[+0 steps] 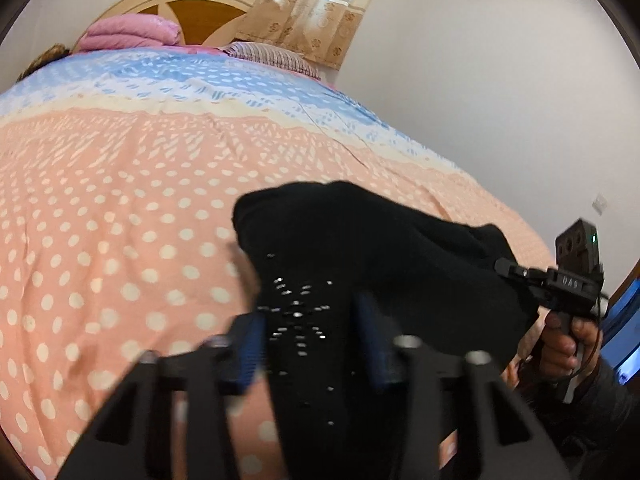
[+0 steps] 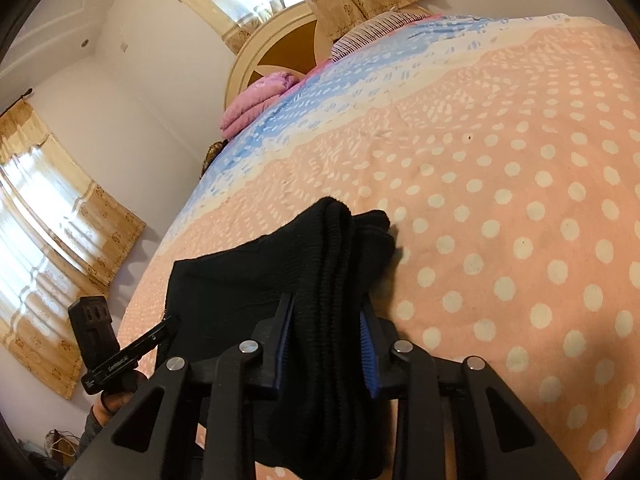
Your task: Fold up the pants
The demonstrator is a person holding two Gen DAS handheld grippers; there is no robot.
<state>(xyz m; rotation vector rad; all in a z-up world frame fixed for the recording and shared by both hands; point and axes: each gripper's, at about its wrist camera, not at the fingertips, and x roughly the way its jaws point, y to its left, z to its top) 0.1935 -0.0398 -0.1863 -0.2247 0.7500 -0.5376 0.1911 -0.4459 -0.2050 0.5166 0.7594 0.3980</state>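
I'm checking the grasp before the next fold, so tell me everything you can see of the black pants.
The black pants are a dark, soft knit, bunched and already folded into layers over the pink dotted bedspread. Small shiny studs form a scattered pattern on the part held by the left gripper, whose blue pads press on the cloth from both sides. The right gripper clamps a thick ribbed stack of layers, likely the waistband. The far end droops toward the bedspread; whether it touches is unclear.

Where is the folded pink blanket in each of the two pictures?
Left wrist view: the pink blanket lies top left, by the headboard.
Right wrist view: it lies left of centre, upper half, below the headboard.
Shared landmark: the black pants, clamped by both grippers.
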